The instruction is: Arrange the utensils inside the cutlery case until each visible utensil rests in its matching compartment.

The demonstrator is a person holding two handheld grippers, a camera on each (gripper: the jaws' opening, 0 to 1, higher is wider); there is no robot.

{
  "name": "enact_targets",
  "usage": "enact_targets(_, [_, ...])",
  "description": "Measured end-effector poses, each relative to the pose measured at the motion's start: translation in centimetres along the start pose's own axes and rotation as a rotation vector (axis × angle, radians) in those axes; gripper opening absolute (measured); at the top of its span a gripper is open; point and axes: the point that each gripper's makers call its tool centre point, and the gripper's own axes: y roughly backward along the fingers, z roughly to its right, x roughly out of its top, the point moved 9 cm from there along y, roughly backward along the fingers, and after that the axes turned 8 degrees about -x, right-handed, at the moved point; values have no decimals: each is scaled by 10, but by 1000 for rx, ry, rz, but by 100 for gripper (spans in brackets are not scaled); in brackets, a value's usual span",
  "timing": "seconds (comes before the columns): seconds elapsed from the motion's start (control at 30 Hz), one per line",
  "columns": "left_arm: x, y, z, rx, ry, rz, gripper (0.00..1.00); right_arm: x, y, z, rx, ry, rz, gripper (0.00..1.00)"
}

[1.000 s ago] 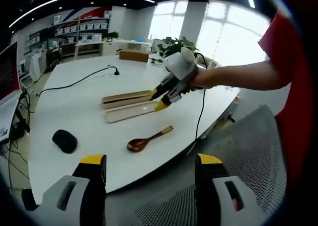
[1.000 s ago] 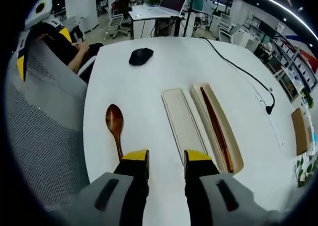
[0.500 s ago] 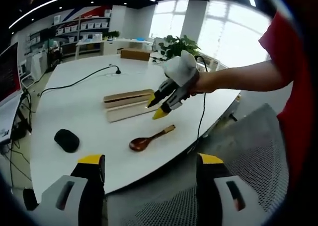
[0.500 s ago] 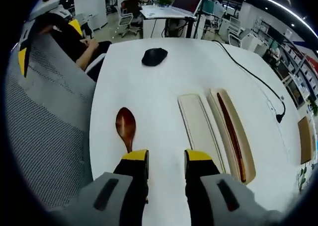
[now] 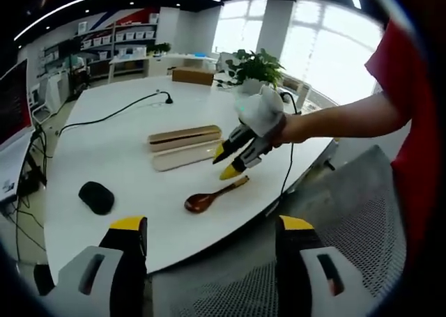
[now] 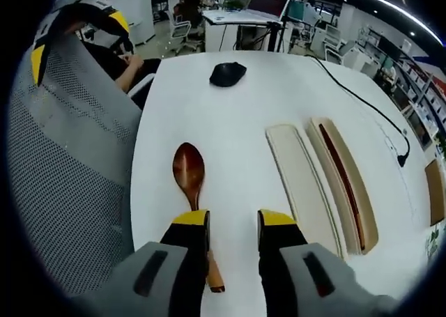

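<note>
A dark wooden spoon [image 6: 189, 172] lies on the white table [image 6: 244, 108], its handle running under the left finger of my right gripper [image 6: 233, 223], which is open and holds nothing. Right of it lie the case's two halves: an empty cream tray [image 6: 300, 184] and a tray [image 6: 362, 205] holding dark chopsticks [image 6: 343, 178]. From the left gripper view, the right gripper [image 5: 224, 162] hovers just above the spoon [image 5: 209, 197], in front of the case [image 5: 185, 144]. My left gripper [image 5: 211, 237] is open off the table's near edge, above a chair.
A black mouse [image 6: 228, 73] sits further along the table, and a black cable [image 6: 355, 94] crosses the surface beyond the case. A grey mesh chair [image 6: 63, 178] stands at the table's edge. Desks and shelves fill the room behind.
My right gripper has moved from over the case toward the near edge and now stands over the spoon's handle. The left gripper has barely moved.
</note>
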Motion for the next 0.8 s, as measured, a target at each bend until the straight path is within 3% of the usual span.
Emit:
enact_targets(0.17, [0,2,-1,11,-5,10,78,-3,1,-9,13,25,-3,24])
enact_targets(0.23, [1,3,-3,32,-17,13,86,-2,2,-11,15,19,10,24])
enact_targets(0.3, [9,6,-5,57,-47,100,96,0,4,-14,25,-2,19,26])
enact_targets(0.33, [9,6,-6,55,-14,131,98,0,4,-16,28,-6,21,30])
enact_targets(0.47, [7,4,-4,40,-29,74,95,-3,4,-22,47,0,5,27])
enact_targets(0.53, [8,3,-1,33,-42,73,95,-3,4,-26,54,29,4,26])
enact_targets(0.67, [13,7,-1,37,-25,138,97,-7,-2,-31,57,94,-3,23])
enact_targets(0.8, [15,7,1,36,-33,160,97,-9,-8,-34,58,127,-14,22])
